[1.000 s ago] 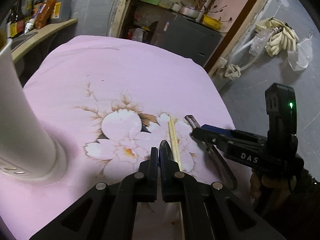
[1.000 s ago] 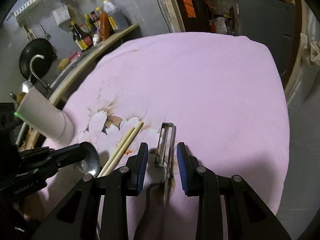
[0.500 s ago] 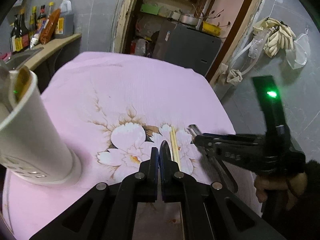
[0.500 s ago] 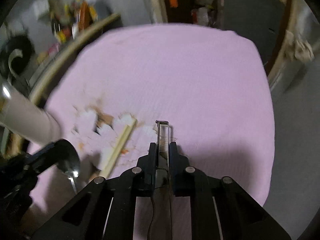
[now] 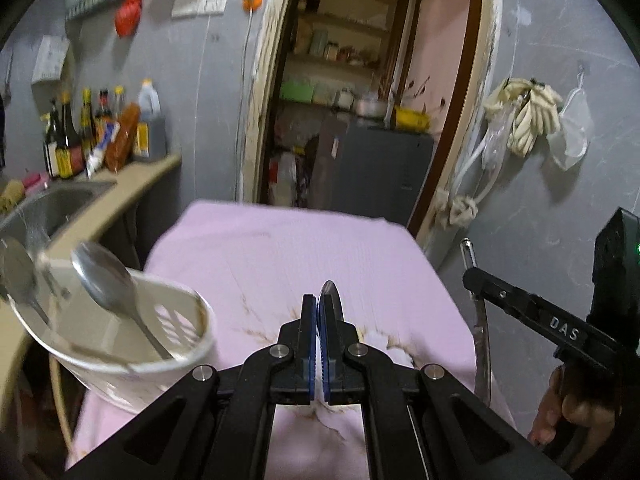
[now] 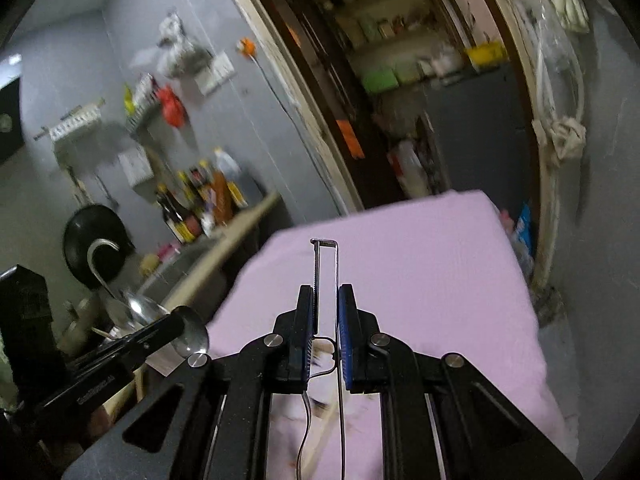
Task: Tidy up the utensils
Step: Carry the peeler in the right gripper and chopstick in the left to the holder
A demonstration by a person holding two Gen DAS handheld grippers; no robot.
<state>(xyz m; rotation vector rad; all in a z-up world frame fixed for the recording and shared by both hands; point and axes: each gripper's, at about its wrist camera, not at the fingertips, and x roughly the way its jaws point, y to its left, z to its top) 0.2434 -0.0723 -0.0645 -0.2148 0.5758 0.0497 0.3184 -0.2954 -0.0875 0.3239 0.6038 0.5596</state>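
My left gripper (image 5: 318,300) is shut on a metal spoon (image 5: 332,294), whose bowl stands edge-on above the pads, over the pink flowered cloth (image 5: 320,248). Just to its left is the white utensil holder (image 5: 132,364), tilted in view, with two spoons (image 5: 108,284) inside. My right gripper (image 6: 325,300) is shut on a wire-framed metal peeler (image 6: 326,264) and holds it up off the cloth (image 6: 420,264). In the right wrist view the left gripper (image 6: 180,322) and its spoon (image 6: 194,338) sit at the lower left. In the left wrist view the right gripper (image 5: 472,276) holds the peeler (image 5: 482,344) at the right.
A counter (image 5: 132,184) with sauce bottles (image 5: 92,132) and a sink (image 5: 52,208) runs along the left. A black wok (image 6: 96,248) hangs there. Beyond the table's far edge is a doorway with a grey cabinet (image 5: 380,168). Gloves (image 5: 528,116) hang on the right wall.
The right jaws closed on the peeler and lifted it off the cloth. The left gripper rose with its spoon, level with the holder's rim. Both views have tilted up.
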